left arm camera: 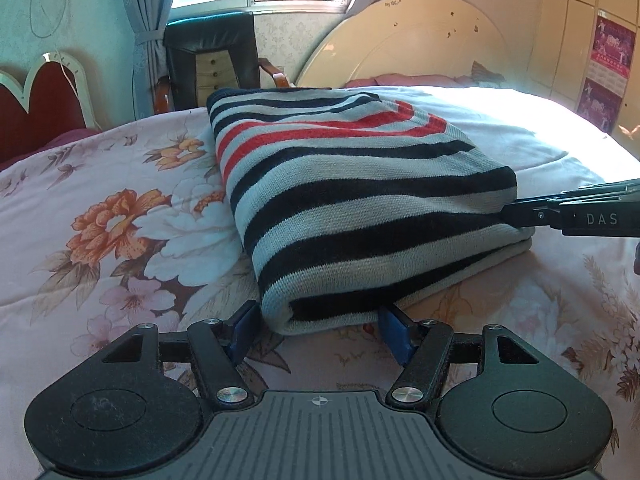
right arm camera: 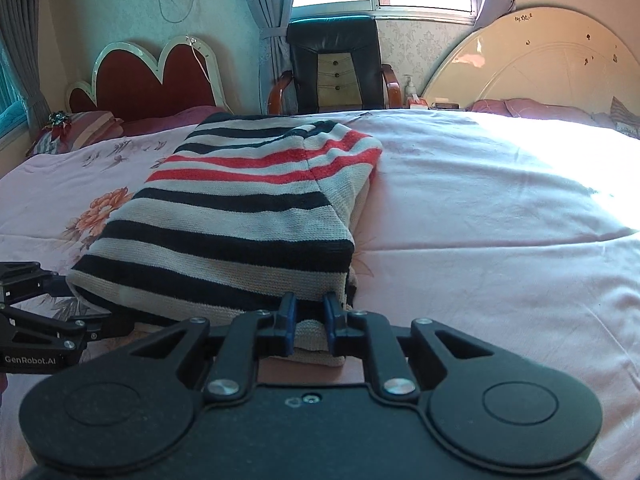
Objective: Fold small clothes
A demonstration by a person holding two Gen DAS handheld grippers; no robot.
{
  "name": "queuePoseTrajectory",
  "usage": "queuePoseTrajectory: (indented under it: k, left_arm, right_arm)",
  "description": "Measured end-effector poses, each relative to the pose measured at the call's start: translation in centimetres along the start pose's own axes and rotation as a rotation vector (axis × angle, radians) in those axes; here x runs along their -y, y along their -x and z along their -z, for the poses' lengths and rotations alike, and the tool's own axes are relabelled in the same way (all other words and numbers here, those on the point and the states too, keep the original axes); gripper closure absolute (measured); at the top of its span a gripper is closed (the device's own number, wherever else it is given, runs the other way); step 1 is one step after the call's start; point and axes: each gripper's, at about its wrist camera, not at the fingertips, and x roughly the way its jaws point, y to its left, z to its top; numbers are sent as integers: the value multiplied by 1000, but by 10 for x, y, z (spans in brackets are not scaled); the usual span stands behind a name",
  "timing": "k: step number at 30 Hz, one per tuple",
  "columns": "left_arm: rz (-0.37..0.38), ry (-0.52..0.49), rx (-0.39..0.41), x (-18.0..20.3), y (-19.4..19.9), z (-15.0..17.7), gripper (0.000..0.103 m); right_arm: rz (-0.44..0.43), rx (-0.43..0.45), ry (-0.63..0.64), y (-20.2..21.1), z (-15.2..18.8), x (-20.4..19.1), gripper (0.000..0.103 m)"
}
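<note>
A folded sweater with navy, grey and red stripes [left arm camera: 352,200] lies on the floral bedspread [left arm camera: 120,220]. My left gripper [left arm camera: 320,320] is open, its blue pads on either side of the sweater's near folded corner. My right gripper [right arm camera: 310,320] is shut on the sweater's [right arm camera: 240,216] near edge, pinching the knit layers between its blue pads. The right gripper also shows in the left wrist view [left arm camera: 516,216], at the sweater's right edge. The left gripper's body shows in the right wrist view [right arm camera: 48,320], at the sweater's left corner.
The bed has a cream round headboard [left arm camera: 408,40] with pillows [right arm camera: 532,108]. A black chair [right arm camera: 336,64] stands by the window. A second bed with a red heart headboard [right arm camera: 148,76] is at the left. The pink bedspread [right arm camera: 500,220] stretches right of the sweater.
</note>
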Motion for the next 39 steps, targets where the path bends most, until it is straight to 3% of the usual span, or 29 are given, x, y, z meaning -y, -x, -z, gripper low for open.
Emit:
queuePoseTrajectory:
  k: [4, 6, 7, 8, 11, 15, 17, 22, 26, 32, 39]
  left_arm:
    - [-12, -23, -1, -1, 16, 0, 37]
    - [-5, -7, 36, -9, 31, -1, 36]
    - [-5, 10, 57, -15, 37, -2, 21]
    - [-1, 31, 84, -20, 42, -3, 12]
    - [61, 134, 120, -40, 43, -17, 12]
    - [240, 349, 87, -68, 18, -32, 13]
    - [276, 392, 53, -76, 0, -36, 30]
    - [342, 507, -25, -89, -45, -41, 32]
    - [409, 570, -49, -97, -67, -42, 32]
    - [461, 592, -42, -100, -84, -45, 32]
    - [483, 607, -43, -107, -91, -52, 32]
  right_arm:
    - [-5, -17, -1, 2, -3, 0, 88]
    - [-11, -6, -36, 15, -10, 2, 67]
    - [-22, 42, -56, 27, -11, 5, 53]
    - [-49, 86, -75, 38, -12, 8, 53]
    - [-119, 86, -167, 43, -17, 24, 55]
    - [-196, 54, -372, 19, -25, 58, 54]
    - [-229, 33, -459, 5, -26, 72, 53]
    - [-340, -33, -583, -33, -27, 98, 53]
    - [-398, -88, -631, -59, -29, 110, 46]
    - [-505, -99, -717, -84, -27, 126, 46]
    - [-552, -150, -634, -102, -52, 101, 41]
